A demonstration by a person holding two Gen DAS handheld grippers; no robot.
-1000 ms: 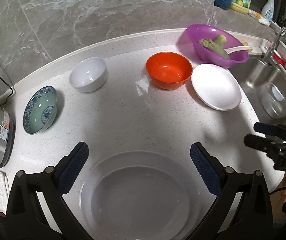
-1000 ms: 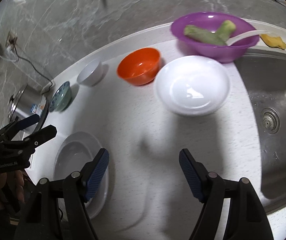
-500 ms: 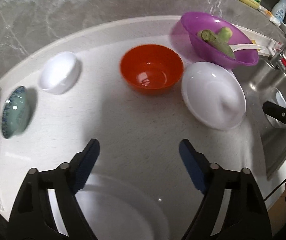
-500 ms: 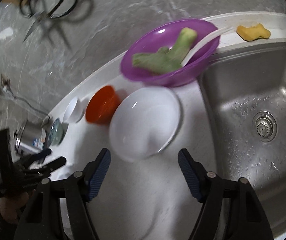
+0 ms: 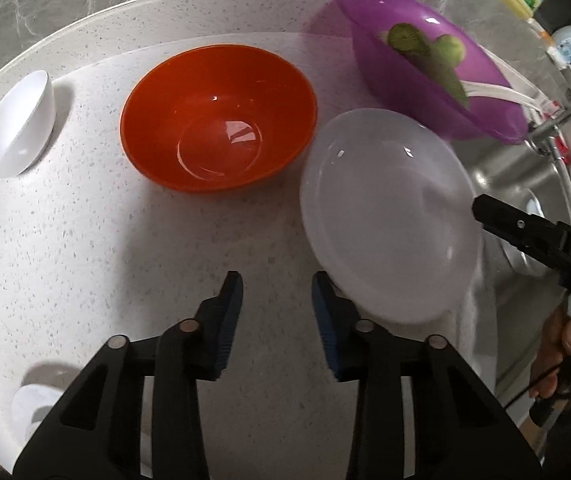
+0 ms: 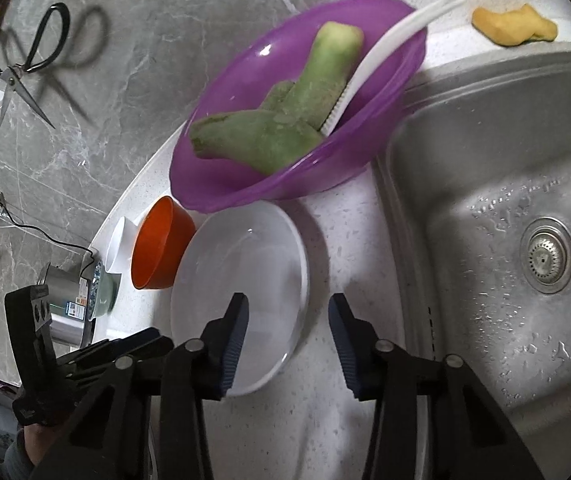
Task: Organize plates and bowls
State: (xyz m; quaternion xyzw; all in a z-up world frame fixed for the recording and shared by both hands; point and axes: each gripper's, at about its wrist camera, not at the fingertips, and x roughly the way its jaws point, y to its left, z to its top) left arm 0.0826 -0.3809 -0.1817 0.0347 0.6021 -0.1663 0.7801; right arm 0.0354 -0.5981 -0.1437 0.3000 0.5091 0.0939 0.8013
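Half-hidden patterned bowl (image 6: 103, 292) behind orange bowl (image 6: 161, 248), white plate (image 6: 245, 280) blurred w/ motion

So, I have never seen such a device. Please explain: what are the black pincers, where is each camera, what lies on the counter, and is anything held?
No robot here: a person holds a hand-operated two-finger gripper in each hand, each with a wide-angle camera looking along its fingers. One picture is from the left gripper, the other from the right gripper.

On the counter sit an orange bowl, a small white bowl, a white plate and a purple bowl with green vegetables and a white utensil. The sink is beside them.

Both grippers' jaws have just been closing, yet nothing is held; both are at the plate's edge.
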